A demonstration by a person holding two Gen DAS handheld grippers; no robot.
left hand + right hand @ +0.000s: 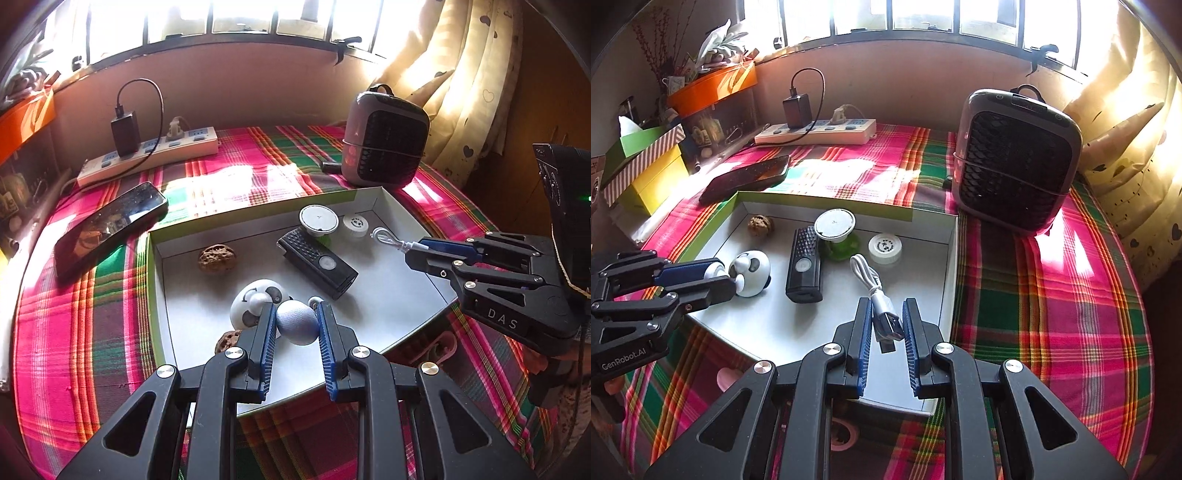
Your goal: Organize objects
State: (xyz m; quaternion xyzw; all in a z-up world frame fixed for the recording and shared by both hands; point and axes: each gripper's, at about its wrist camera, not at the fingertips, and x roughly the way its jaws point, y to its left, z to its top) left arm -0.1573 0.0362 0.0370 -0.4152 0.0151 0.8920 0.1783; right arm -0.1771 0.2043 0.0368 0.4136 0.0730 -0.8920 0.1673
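A shallow white tray [402, 295] with a green rim lies on the plaid cloth. My left gripper [296, 319] is shut on a pale blue-grey ball [297, 322] over the tray's near left, beside a white panda toy [255, 301]. My right gripper [885, 323] is shut on the USB plug of a coiled white cable [866, 275] at the tray's near right; it also shows in the left wrist view [417, 251]. In the tray lie a black remote [317, 260], a white disc on a green base [834, 225], a small white round cap [884, 248] and a walnut [217, 258].
A black phone [110, 225] lies left of the tray. A power strip [147, 155] with a charger sits at the back. A grey fan heater [1015, 158] stands at the back right. Boxes [646, 166] stack on the left. Another walnut [227, 341] lies at the tray's near edge.
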